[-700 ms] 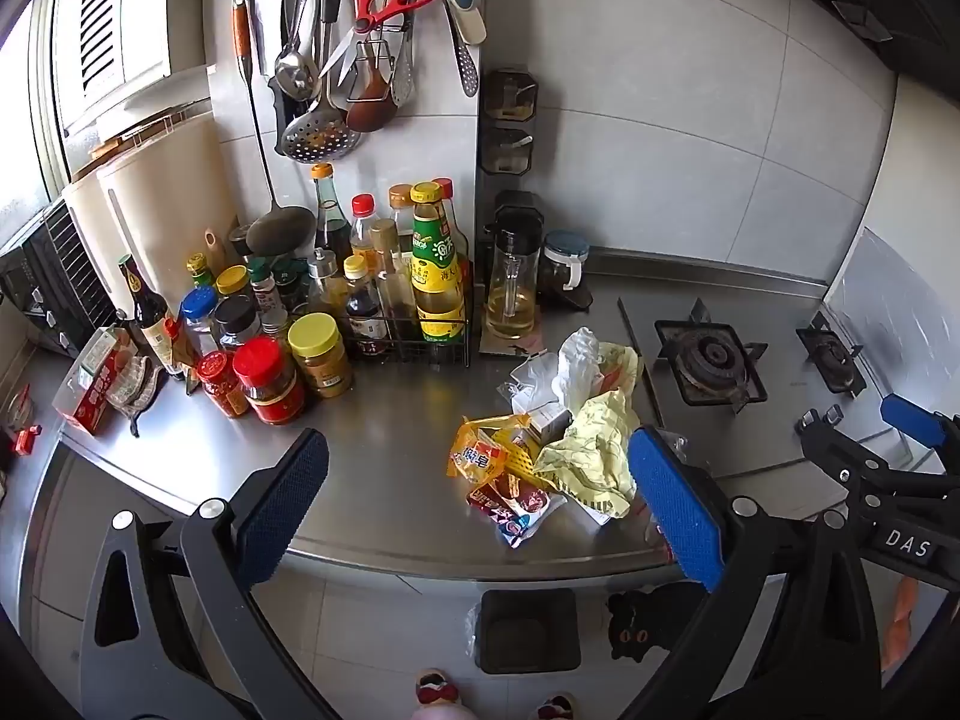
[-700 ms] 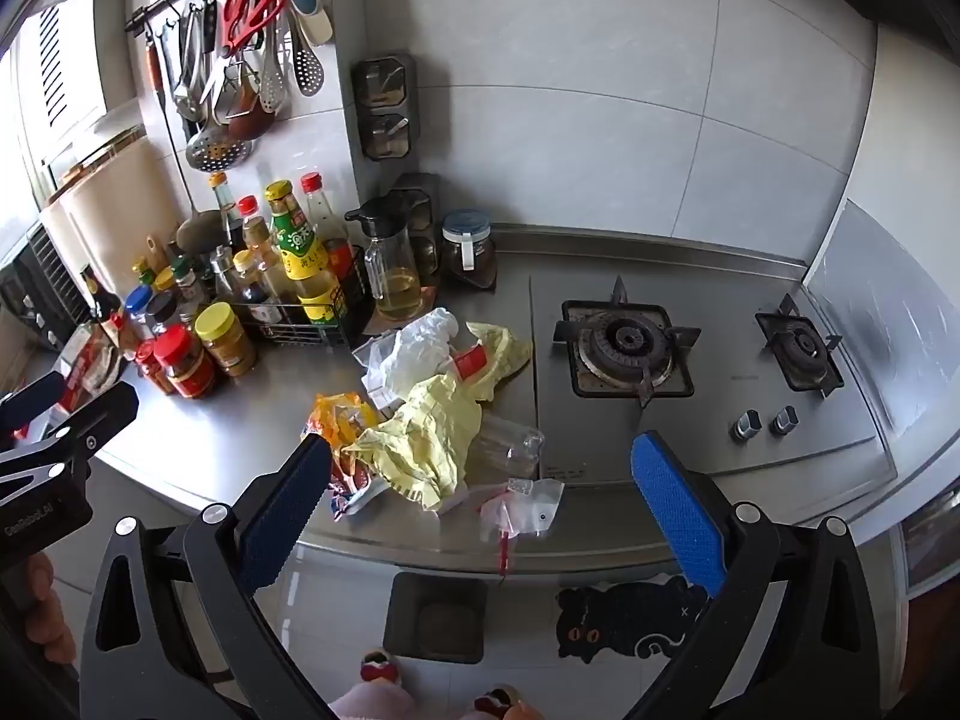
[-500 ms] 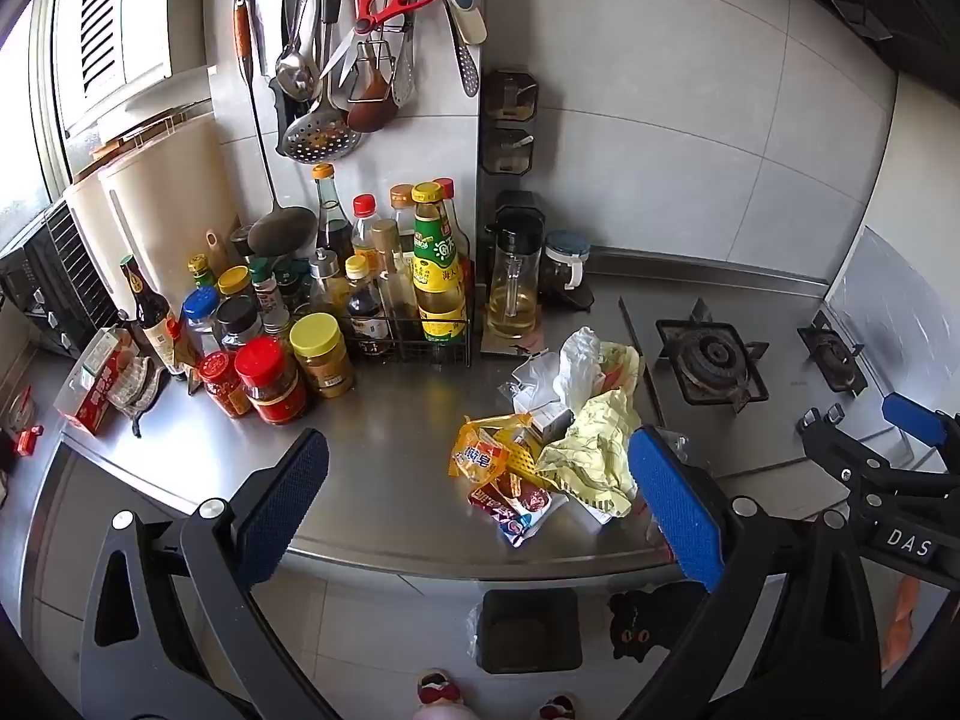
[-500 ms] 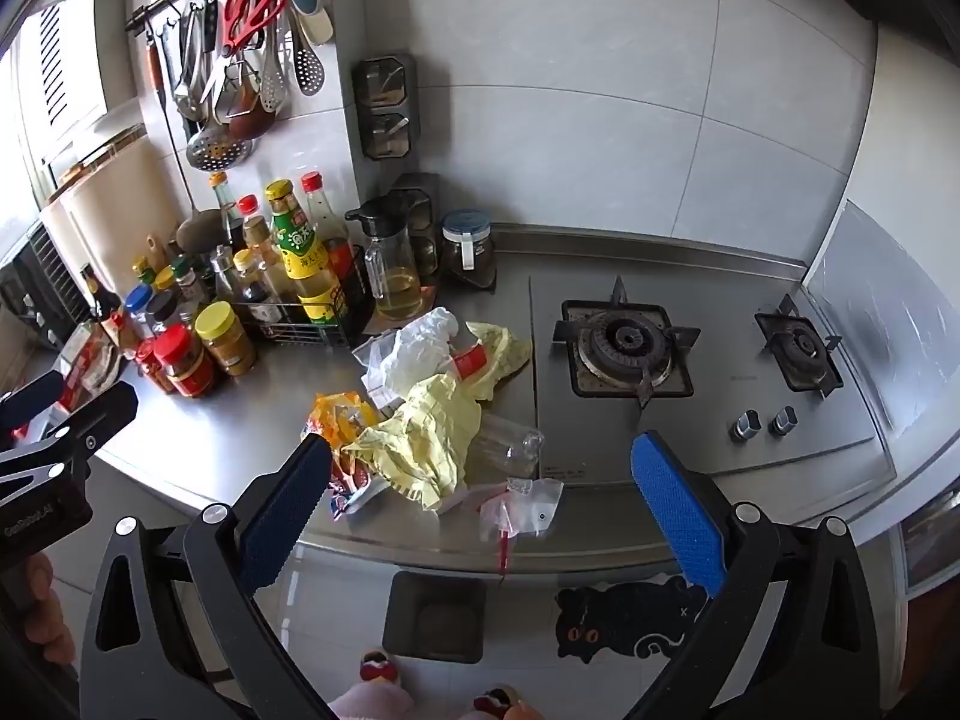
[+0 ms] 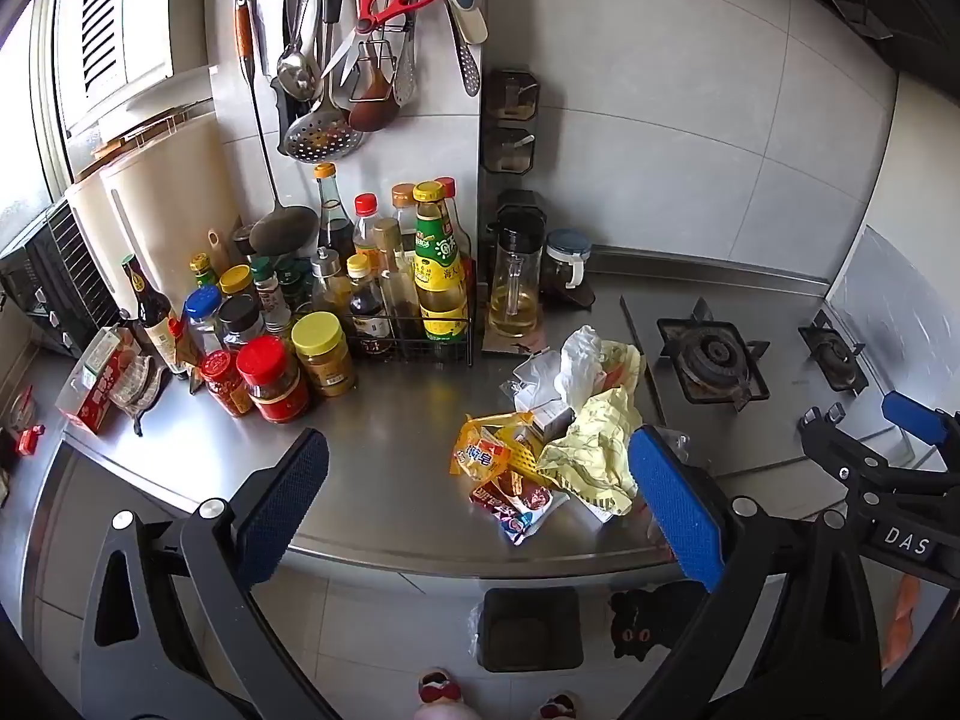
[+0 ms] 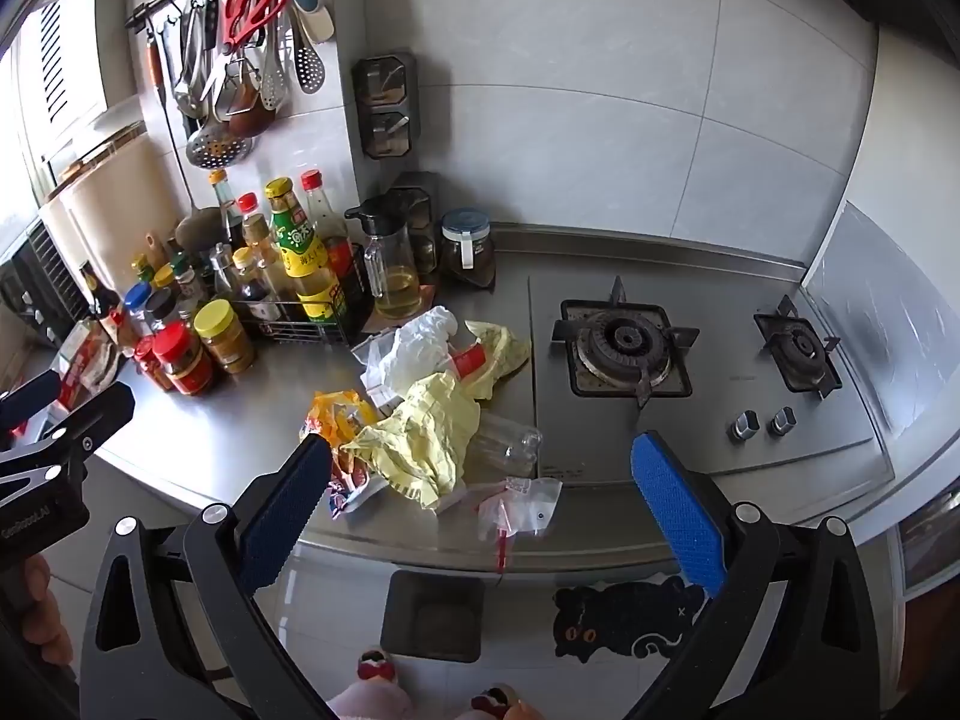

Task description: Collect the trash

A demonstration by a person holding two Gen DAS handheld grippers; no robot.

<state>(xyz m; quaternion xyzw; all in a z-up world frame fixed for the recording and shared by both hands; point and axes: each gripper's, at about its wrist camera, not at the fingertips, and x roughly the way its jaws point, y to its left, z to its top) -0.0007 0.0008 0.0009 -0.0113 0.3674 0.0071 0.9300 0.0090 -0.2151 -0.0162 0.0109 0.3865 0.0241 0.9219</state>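
Both tools held wide apart and empty above the steel desk, trash heaped near its front edge.

Left to right: jars and sauce bottles (image 5: 441, 276) crowd the desk (image 5: 384, 450) at the left; the left tool (image 5: 477, 507) hovers spread, gripping nothing. The trash pile (image 6: 420, 420), with orange snack wrapper (image 5: 480, 453), crumpled yellow paper (image 6: 429, 429), white plastic bag (image 6: 414, 348), clear bottle (image 6: 510, 441), lies beside the gas burner (image 6: 624, 348). The right tool (image 6: 480, 507) is equally spread. A black bin (image 6: 433, 615) stands on the floor below.

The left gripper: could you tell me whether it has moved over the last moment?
No. The left gripper keeps its place: the yellow-lidded jar sits at the same spot in its view.
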